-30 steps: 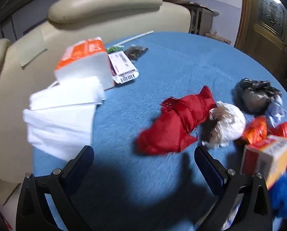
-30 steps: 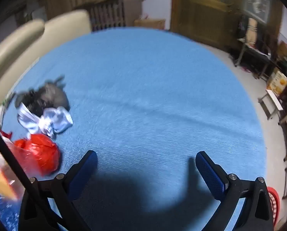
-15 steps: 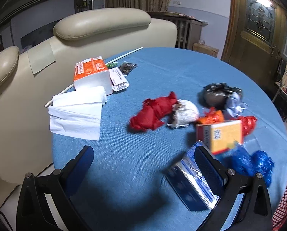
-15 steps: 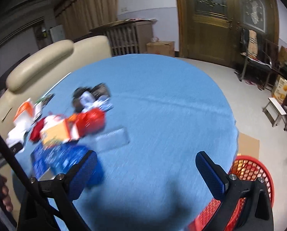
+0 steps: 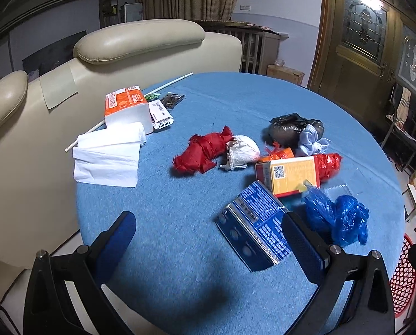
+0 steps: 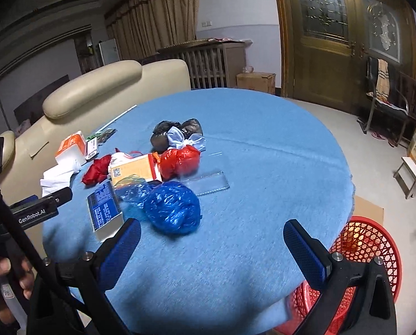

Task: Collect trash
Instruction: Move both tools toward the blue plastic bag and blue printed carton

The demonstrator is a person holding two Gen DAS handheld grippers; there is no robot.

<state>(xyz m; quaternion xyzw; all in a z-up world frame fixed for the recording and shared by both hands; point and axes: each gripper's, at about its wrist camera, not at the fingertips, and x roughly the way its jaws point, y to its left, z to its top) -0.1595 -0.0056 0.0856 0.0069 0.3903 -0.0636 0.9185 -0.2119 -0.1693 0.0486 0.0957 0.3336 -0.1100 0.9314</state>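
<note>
Trash lies on a round blue table: a red crumpled bag, a white wad, a black bag, an orange box, a blue box and a blue plastic bag. The blue bag, orange box and a red plastic bag also show in the right wrist view. My left gripper is open and empty, near the blue box. My right gripper is open and empty over the table's near edge. A red mesh basket stands on the floor at right.
A tissue pack with loose white tissues sits at the table's left side. A cream sofa stands behind the table. A clear plastic sheet lies beside the blue bag. Wooden doors and chairs stand far right.
Both grippers have pulled back and risen from close over the table, so the whole trash pile and the red basket have come into view. Both stay open.
</note>
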